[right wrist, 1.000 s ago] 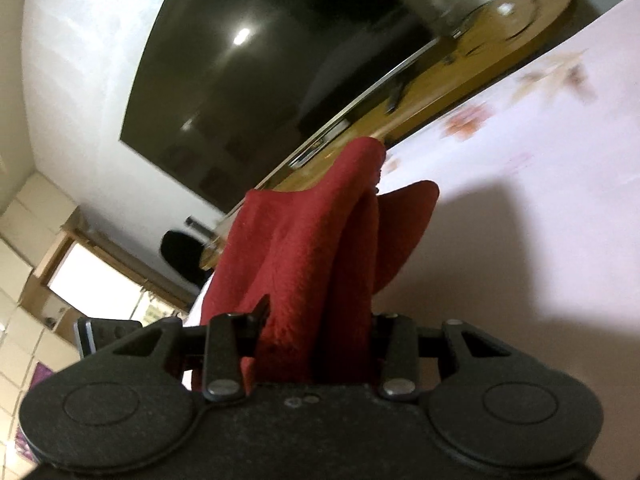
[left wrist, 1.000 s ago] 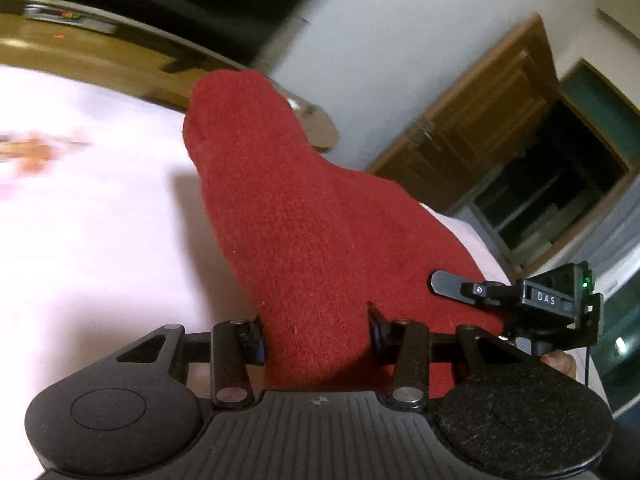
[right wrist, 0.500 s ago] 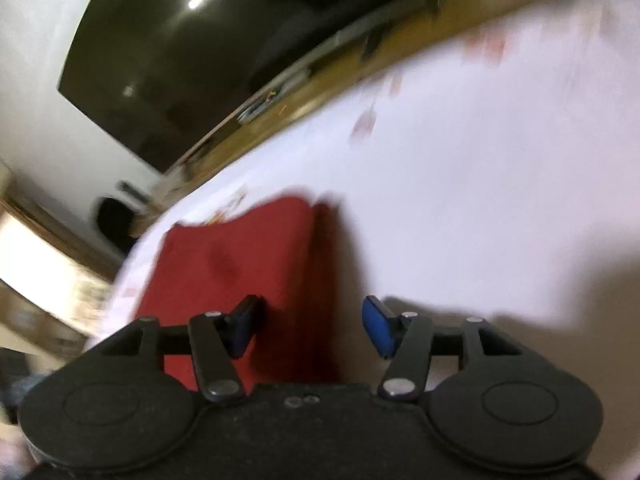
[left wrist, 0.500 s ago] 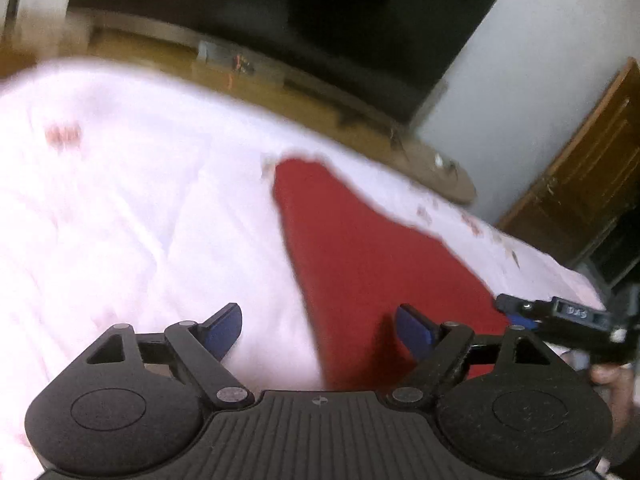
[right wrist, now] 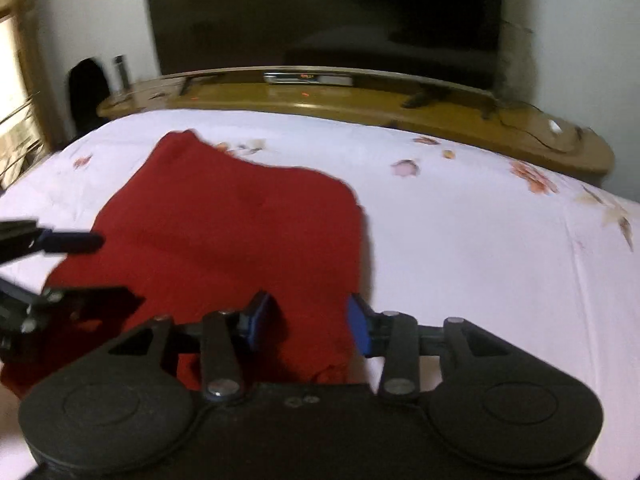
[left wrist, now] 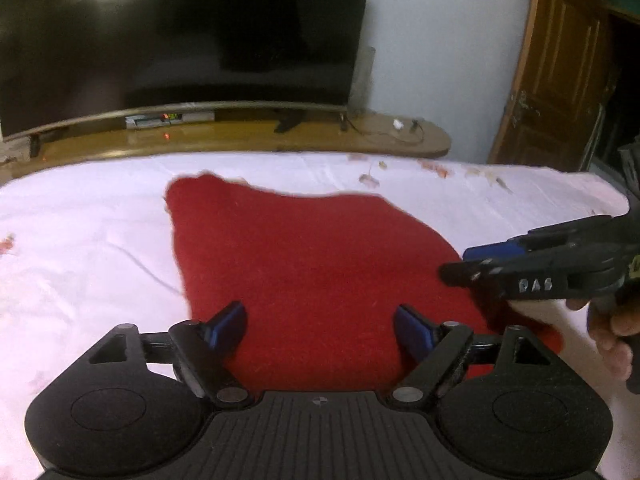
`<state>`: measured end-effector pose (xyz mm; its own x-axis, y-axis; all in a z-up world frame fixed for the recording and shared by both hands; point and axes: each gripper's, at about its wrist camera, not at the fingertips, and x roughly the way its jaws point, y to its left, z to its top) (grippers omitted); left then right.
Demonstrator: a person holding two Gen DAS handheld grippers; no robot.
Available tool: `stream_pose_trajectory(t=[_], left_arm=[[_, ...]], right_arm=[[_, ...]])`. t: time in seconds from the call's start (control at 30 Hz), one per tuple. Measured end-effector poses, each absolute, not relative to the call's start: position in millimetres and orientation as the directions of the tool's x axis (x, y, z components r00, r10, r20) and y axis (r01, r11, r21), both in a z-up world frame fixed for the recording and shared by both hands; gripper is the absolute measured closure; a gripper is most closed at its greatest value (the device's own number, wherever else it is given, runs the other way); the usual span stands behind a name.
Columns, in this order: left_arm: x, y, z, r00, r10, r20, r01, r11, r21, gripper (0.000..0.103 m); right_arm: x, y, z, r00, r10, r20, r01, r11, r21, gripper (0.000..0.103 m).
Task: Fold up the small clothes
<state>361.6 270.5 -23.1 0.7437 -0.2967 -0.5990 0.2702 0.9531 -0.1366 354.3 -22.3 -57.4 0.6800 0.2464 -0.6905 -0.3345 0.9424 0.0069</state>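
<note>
Left wrist view: the red cloth [left wrist: 320, 272] is spread flat on the bed [left wrist: 80, 240], near its far edge. The left claw [left wrist: 320, 326] is held wide, empty. The right claw [right wrist: 308, 322] has just been closing, nothing pinched. Soft and limp, it is best taken by a near corner.

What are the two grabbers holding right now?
Nothing. The red cloth lies flat on the white bedsheet. The left gripper is open above it; the right gripper, jaws just closing, stands open over its edge.
</note>
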Motion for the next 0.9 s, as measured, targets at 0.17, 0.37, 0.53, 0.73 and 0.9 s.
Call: stream_pose_trajectory(t=[0.17, 0.37, 0.53, 0.73, 0.9], left_arm=[[327.4, 273.8, -18.1, 0.76, -0.304, -0.574, 0.245, 0.953, -0.179, 0.021], [318.4, 258.4, -53.6, 0.721, -0.185, -0.667, 0.142, 0.983, -0.119, 0.02], [284.8, 266.8, -29.8, 0.752, -0.139, -0.644, 0.061, 0.988, -0.142, 0.002], [219.2, 235.3, 13.6, 0.783, -0.084, -0.617, 0.023, 0.994, -0.106, 0.0], [153.3, 214.1, 52.2, 0.819, -0.111, -0.563, 0.066, 0.993, -0.098, 0.0]], right_arm=[[314.8, -28.4, -33.1, 0.693, 0.328, -0.643, -0.381, 0.923, 0.059, 0.074], [316.0, 3.8, -80.5, 0.648, 0.252, -0.719, -0.413, 0.909, -0.054, 0.073], [294.4, -4.2, -52.9, 0.662, 0.262, -0.702, -0.382, 0.924, -0.015, 0.043], [223.0, -42.2, -6.3, 0.718, 0.307, -0.625, -0.306, 0.945, 0.112, 0.006], [164.4, -59.6, 14.4, 0.721, 0.314, -0.617, -0.303, 0.944, 0.127, 0.003]])
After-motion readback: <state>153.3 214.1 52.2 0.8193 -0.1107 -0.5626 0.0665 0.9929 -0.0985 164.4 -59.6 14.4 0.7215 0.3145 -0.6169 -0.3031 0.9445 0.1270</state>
